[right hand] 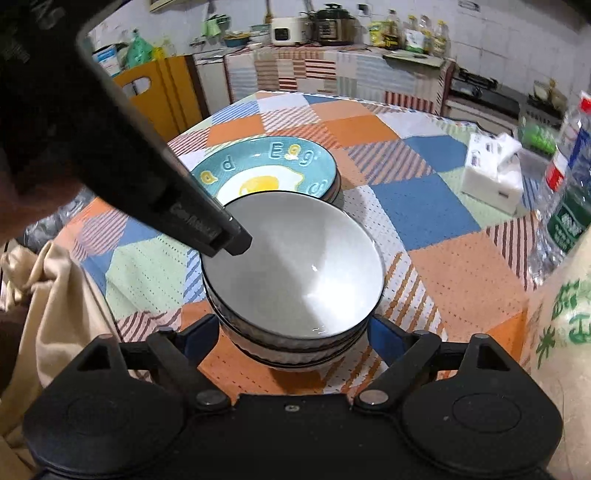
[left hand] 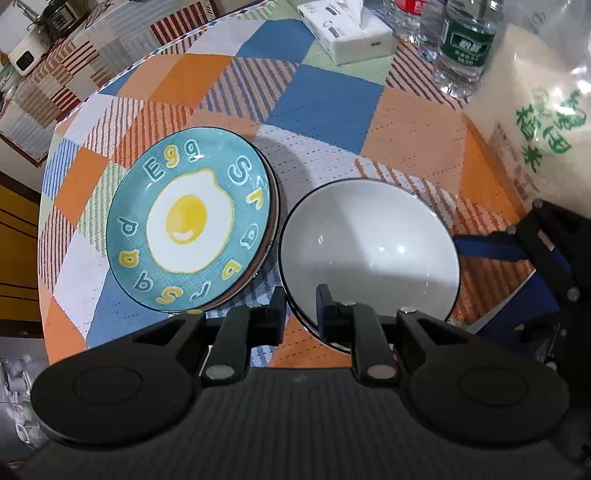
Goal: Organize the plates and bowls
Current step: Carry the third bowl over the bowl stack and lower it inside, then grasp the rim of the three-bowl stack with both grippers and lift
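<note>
Both wrist views look steeply down, close, sharing the white bowl (left hand: 369, 251).

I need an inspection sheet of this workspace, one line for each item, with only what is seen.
Surface: table under a patchwork cloth.
Job's things: egg plate on top of other plates; beside it white bowl on a bowl stack.
Clutter: tissue pack, water bottles, printed bag.
Tongs: left tongs shut on the white bowl's rim; right tongs open, straddling the bowl stack.
Cables: nothing seen.
Surroundings: kitchen counter with cookers and bottles.
</note>
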Motion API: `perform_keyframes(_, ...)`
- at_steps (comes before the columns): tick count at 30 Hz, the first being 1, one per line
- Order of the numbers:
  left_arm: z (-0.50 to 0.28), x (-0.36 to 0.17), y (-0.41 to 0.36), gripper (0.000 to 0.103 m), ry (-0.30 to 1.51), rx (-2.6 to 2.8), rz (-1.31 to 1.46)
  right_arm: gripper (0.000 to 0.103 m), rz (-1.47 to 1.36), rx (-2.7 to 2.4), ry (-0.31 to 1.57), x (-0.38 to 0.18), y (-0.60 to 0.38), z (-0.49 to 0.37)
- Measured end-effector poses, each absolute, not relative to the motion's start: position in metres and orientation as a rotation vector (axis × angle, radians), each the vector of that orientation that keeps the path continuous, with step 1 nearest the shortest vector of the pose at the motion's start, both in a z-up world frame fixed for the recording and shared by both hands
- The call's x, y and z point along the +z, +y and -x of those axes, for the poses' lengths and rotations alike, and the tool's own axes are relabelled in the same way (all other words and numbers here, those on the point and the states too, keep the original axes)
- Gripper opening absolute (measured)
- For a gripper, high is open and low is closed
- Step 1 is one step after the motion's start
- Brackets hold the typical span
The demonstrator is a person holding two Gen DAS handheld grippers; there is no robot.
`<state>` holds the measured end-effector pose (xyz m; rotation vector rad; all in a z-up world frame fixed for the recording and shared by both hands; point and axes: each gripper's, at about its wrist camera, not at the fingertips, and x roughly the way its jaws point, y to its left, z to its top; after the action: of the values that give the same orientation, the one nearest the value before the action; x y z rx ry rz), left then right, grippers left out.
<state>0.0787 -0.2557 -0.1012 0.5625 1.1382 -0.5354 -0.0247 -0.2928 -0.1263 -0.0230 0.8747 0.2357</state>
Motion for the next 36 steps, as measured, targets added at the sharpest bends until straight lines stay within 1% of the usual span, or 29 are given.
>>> perform_keyframes(5,-0.078,-0.104,-0.254,0.015,1.129,-0.542,-0.568,0.090,0.043,0.240,0.855,-0.127,-0.291,0.028)
perform_keyframes(10,-0.081,-0.096,-0.242,0.018,1.151,-0.558,-0.476,0.090,0.035,0.236,0.829,-0.122,-0.294,0.035)
perform_keyframes(18,-0.087,-0.081,-0.212,0.032,1.184,-0.588,-0.325,0.090,0.076,0.228,0.783,-0.102,-0.295,0.060)
perform_keyframes(22,-0.090,-0.080,-0.196,0.033,1.213,-0.616,-0.260,0.091,0.095,0.221,0.759,-0.093,-0.296,0.075)
perform_keyframes(26,-0.085,-0.084,-0.187,0.034,1.222,-0.648,-0.255,0.091,0.102,0.211,0.734,-0.090,-0.296,0.089)
perform_keyframes(28,-0.082,-0.086,-0.182,0.034,1.232,-0.675,-0.237,0.091,0.091,0.211,0.718,-0.091,-0.296,0.094)
perform_keyframes(31,-0.077,-0.088,-0.175,0.039,1.233,-0.712,-0.195,0.091,0.078,0.223,0.698,-0.098,-0.294,0.100)
perform_keyframes(36,-0.077,-0.084,-0.165,0.041,1.182,-0.774,-0.130,0.091,0.076,0.215,0.705,-0.118,-0.291,0.097)
